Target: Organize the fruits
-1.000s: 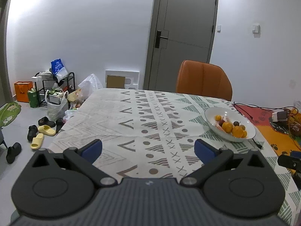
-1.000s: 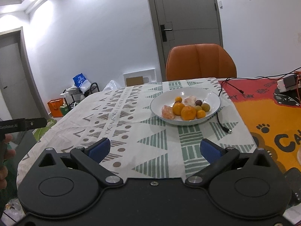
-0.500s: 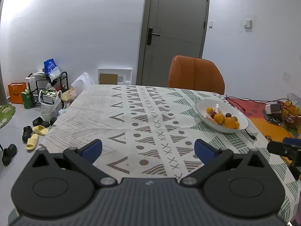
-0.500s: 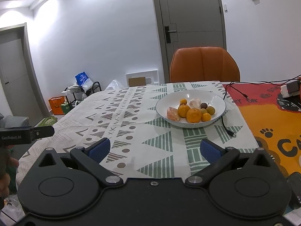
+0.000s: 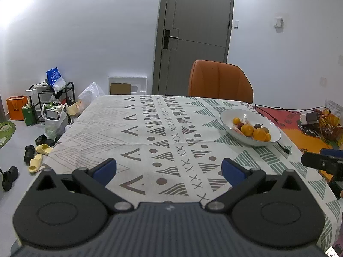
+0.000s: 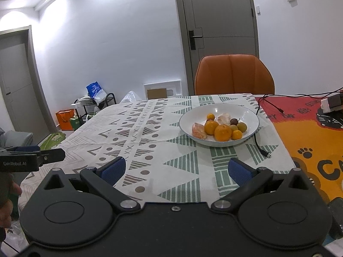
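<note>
**Fruit gathered in one bowl, both tongs held wide and empty**

The fruits, oranges, small dark and green ones and peeled segments, all lie together in the white bowl on the right part of the patterned surface, none loose on the cloth. That fits either a sorting done or one about to start. The left tongs and right tongs hover at the near edge, spread wide with nothing between them, likely kept clear of the bowl. A cable lies just right of it.
</note>
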`<state>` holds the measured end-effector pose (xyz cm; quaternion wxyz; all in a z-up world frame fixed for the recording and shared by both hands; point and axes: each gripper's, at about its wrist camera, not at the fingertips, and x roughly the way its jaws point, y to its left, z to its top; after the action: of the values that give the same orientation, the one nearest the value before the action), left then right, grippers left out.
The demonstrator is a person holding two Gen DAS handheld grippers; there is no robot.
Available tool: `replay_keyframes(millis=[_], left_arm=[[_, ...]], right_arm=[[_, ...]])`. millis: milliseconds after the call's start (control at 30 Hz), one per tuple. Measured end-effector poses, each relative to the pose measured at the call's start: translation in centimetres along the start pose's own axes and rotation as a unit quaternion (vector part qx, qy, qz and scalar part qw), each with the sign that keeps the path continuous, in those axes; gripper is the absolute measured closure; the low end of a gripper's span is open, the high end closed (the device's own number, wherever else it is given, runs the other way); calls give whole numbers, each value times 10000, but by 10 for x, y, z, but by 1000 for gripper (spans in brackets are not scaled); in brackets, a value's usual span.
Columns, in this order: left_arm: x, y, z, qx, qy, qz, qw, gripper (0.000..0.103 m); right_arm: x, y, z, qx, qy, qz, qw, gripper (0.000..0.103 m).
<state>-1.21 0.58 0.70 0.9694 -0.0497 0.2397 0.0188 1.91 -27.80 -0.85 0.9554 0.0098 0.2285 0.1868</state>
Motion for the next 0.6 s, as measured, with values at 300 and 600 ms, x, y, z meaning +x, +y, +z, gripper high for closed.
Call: replay_keyframes(millis=[300, 600], left_arm=[[2, 2, -1, -38, 36, 2, 10000, 0], [3, 1, -3, 4, 45, -10, 10000, 0]], right_arm=[[-1, 1, 0, 4, -16, -15, 10000, 0], [-1, -1, 0, 22, -24, -33, 10000, 0]])
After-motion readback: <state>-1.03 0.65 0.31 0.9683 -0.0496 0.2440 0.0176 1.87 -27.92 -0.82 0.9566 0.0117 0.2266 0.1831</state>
